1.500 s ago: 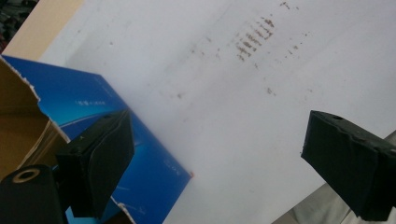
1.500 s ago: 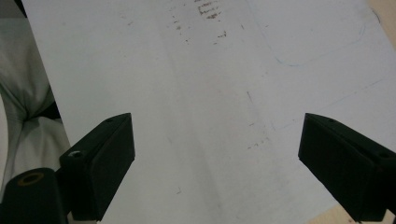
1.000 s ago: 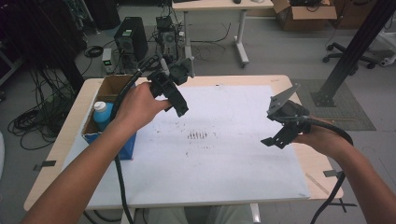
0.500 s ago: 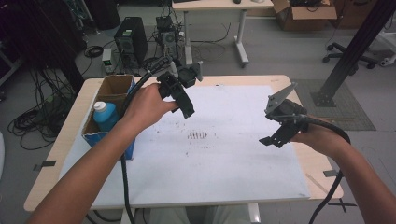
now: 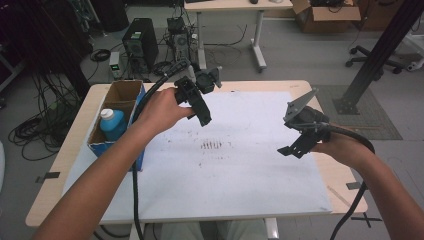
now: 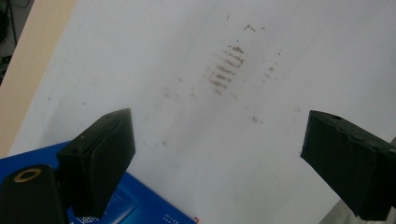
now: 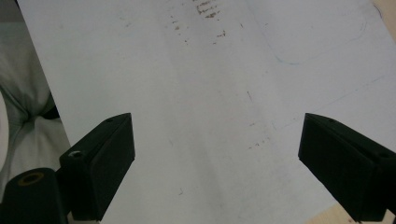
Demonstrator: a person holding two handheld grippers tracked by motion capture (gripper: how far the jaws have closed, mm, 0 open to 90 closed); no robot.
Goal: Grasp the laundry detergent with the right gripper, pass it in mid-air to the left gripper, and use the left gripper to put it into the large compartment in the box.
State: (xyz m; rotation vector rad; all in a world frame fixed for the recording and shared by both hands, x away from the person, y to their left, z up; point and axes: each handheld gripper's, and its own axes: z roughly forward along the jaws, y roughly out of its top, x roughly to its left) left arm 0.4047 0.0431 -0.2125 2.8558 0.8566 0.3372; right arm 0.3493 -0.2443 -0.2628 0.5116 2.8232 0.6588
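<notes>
No task is named. My left gripper (image 5: 202, 114) hangs over the far left part of a white sheet (image 5: 240, 175), tilted downward. In its own view the left gripper (image 6: 215, 163) stands open with nothing between the jaws, above brown smudges (image 6: 226, 70) on the sheet. My right gripper (image 5: 295, 147) is held over the sheet's right side, with a grey plate on top. Seen from its own camera, the right gripper (image 7: 215, 168) is open and empty over the bare white sheet (image 7: 224, 93).
A blue box (image 5: 117, 145) with a blue white-capped bottle (image 5: 112, 122) and a cardboard compartment (image 5: 122, 92) stands at the table's left edge; its corner (image 6: 140, 207) shows under my left jaw. Cables trail from both grippers. The wooden table (image 5: 345, 180) borders the sheet.
My left hand has shifted its gripper a little to the right, away from the blue box and further over the sheet. The right gripper has stayed put.
</notes>
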